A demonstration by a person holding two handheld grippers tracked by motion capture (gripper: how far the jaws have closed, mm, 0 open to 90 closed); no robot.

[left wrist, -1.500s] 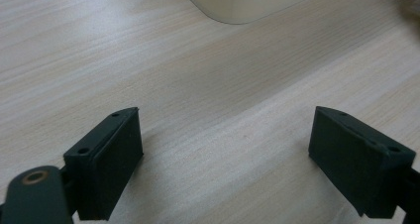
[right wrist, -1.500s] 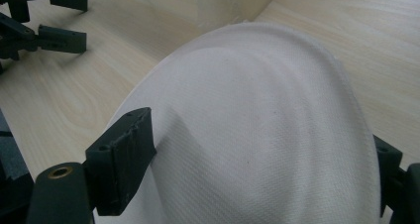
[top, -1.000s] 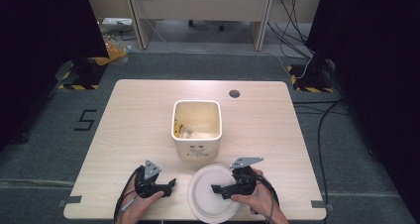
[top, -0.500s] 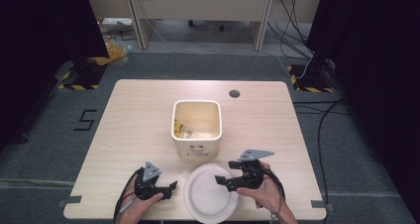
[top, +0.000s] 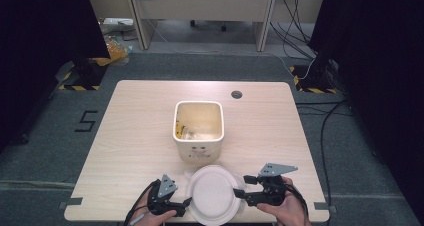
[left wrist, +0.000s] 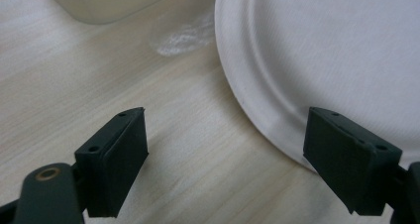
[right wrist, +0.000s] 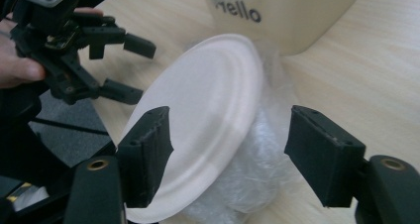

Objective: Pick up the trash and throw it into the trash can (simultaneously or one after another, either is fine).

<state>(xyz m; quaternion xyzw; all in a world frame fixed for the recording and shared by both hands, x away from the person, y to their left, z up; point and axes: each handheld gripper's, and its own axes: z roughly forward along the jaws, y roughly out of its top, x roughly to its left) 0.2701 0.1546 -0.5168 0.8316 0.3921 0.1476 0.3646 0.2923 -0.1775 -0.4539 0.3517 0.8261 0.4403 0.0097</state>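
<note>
L claw (top: 186,202) sits at the near-left edge of the tabletop (top: 130,126), jaws wide w/ nothing between them, one jaw over bare wood and the other just over the plate's left rim. The white paper plate (top: 212,195) lies near the front edge, centre, resting partly on crinkled clear plastic film (right wrist: 262,179), so it looks tilted in the right gripper view. Just behind it stands the cream bin (top: 198,128) w/ scraps inside. R claw (top: 239,192) is at the plate's right rim, jaws approx. half-wide and just been closing, not yet pinching; rim and film lie between them. Risks: R claw may grab film along w/ the rim, or the thin rim may buckle and slip; the plate could skid off the front edge.
</note>
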